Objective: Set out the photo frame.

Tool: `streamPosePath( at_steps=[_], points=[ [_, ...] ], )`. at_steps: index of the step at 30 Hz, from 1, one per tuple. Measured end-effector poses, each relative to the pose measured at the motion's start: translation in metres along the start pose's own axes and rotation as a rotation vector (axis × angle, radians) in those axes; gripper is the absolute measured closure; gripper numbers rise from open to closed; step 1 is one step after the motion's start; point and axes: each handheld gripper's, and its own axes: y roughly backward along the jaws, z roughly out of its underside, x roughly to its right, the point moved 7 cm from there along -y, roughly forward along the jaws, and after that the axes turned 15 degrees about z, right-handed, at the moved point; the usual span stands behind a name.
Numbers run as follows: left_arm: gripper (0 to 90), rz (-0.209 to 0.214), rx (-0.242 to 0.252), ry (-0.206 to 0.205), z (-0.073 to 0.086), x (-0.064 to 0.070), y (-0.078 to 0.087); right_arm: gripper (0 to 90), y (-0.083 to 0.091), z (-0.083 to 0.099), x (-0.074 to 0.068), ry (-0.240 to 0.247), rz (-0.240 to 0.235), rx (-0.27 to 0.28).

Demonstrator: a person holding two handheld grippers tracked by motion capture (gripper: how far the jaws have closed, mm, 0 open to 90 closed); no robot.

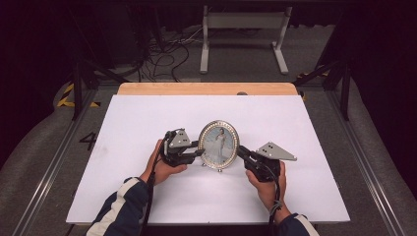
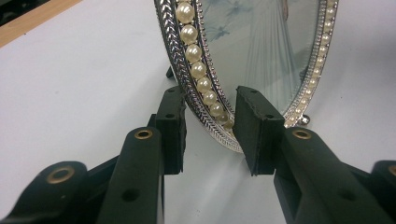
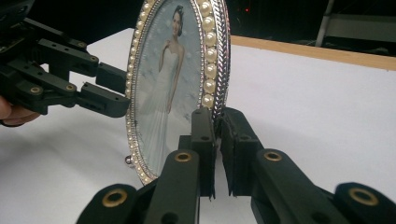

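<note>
An oval silver photo frame (image 1: 219,142) rimmed with pearls stands upright on the white table top (image 1: 147,113), holding a picture of a person in a white gown. My left gripper (image 1: 199,150) is at the frame's left edge. In the left gripper view the gripper (image 2: 209,93) is open, with its jaws astride the pearl rim of the frame (image 2: 261,42). My right gripper (image 1: 241,151) is at the frame's right edge. In the right gripper view this gripper (image 3: 217,114) is shut on the rim of the frame (image 3: 163,84), and the left gripper (image 3: 119,88) reaches in from the far side.
A strip of bare wood (image 1: 206,88) runs along the table's far edge. Behind it on the floor stand a white metal stand (image 1: 243,29) and loose cables (image 1: 167,54). Dark rails flank the table on both sides.
</note>
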Motion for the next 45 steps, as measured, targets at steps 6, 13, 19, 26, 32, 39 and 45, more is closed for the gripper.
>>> streamPosePath(
  at_steps=[6,13,19,26,32,39,45],
  points=[
    [65.0,-0.013,-0.014,0.013,0.003,0.005,0.004,83.5,-0.004,-0.001,-0.001,0.004,0.000,-0.001],
    [63.6,-0.060,-0.047,-0.012,0.004,0.016,0.007,83.5,-0.007,-0.001,0.000,-0.002,-0.007,-0.009],
    [63.9,-0.043,-0.039,-0.018,0.005,0.019,0.010,83.7,-0.007,-0.002,0.001,-0.001,-0.019,-0.009],
    [62.1,-0.044,0.018,-0.008,0.002,0.016,0.014,76.8,-0.007,-0.003,-0.001,0.021,-0.020,-0.004],
    [64.0,-0.037,0.047,0.005,0.001,0.012,0.019,76.1,-0.007,0.002,0.001,0.020,-0.018,-0.023],
    [70.2,-0.018,0.029,-0.016,0.003,0.015,0.018,78.1,-0.010,0.006,-0.005,0.033,-0.042,-0.048],
    [70.3,-0.032,0.005,-0.042,0.005,0.019,0.018,76.7,-0.012,0.006,-0.004,0.024,-0.051,-0.054]
  ],
)
